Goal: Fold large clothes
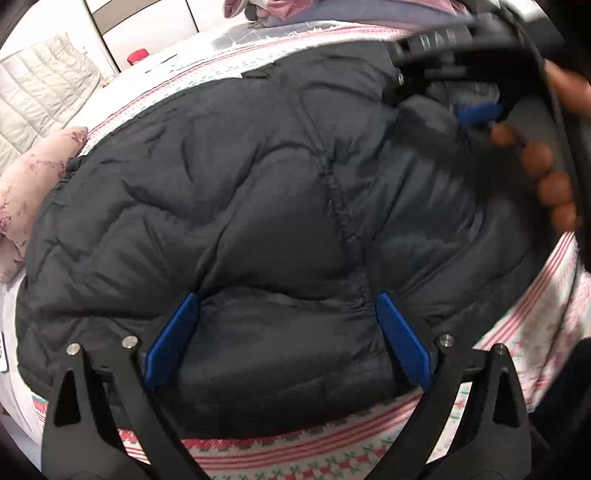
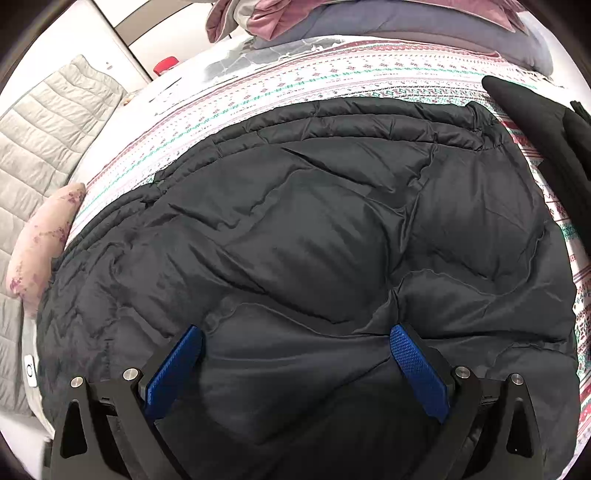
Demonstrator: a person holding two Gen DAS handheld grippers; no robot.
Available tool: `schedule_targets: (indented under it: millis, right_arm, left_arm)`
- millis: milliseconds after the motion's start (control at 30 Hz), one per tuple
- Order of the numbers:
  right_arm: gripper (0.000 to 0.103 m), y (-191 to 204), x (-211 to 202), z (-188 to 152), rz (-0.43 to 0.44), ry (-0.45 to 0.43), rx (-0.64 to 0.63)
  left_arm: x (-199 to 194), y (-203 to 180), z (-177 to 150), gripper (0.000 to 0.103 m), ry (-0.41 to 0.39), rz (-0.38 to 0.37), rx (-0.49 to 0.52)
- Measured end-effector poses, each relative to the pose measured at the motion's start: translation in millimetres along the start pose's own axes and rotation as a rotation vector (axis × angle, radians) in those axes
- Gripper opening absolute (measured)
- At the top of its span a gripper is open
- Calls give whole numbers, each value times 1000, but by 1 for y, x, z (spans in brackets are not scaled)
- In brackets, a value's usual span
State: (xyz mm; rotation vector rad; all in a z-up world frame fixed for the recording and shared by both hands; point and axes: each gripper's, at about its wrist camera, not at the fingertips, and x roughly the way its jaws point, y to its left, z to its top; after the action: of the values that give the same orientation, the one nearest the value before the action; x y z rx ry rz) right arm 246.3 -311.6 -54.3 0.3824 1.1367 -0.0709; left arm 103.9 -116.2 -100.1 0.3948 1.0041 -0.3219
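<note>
A black quilted puffer jacket (image 1: 258,221) is spread flat on a blanket (image 1: 332,454) patterned in red, green and white bands. The jacket fills the central field of both wrist views, and its padded panels are divided by stitched seams.

The left gripper (image 1: 288,306) is positioned directly over the near edge of the jacket. Its blue pads (image 1: 173,339) are held wide apart, with a puffed panel of the jacket lying between them. The pad tips are seen against the fabric; whether they press into it cannot be told. No fabric is clamped.

The right gripper (image 2: 295,336) is positioned over another part of the jacket (image 2: 314,240), likewise with its blue textured pads (image 2: 417,369) held wide apart and a padded panel between them. No fabric is clamped there either.

In the left wrist view, the right gripper (image 1: 476,110) is seen blurred at the upper right, ahead of the left gripper and over the far right portion of the jacket. A string of brown beads (image 1: 546,170) hangs just beside it.

Beyond the jacket, ahead of the right gripper, the blanket (image 2: 332,74) extends to a heap of pink and grey-blue cloth (image 2: 332,18). A pink floral pillow (image 2: 44,243) lies to the left, touching the jacket edge. A grey quilted cover (image 2: 48,125) lies further left. A black garment (image 2: 539,122) rests at the right, near the jacket's far corner. A red-capped item (image 2: 165,65) is seen far ahead to the left.
</note>
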Motion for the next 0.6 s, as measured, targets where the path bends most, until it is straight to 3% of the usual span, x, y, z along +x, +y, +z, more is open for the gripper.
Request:
schedule_targets:
  millis: [167, 400, 600]
  right_arm:
    - [103, 1, 2, -2, 1, -1, -6]
    - [103, 3, 1, -4, -10, -3, -6]
    - [103, 5, 2, -5, -17, -6, -8]
  left_arm:
    - [-12, 13, 9, 97, 12, -69, -42]
    - [-41, 56, 57, 97, -87, -114, -192]
    - [12, 53, 110, 97, -13, -93, -194]
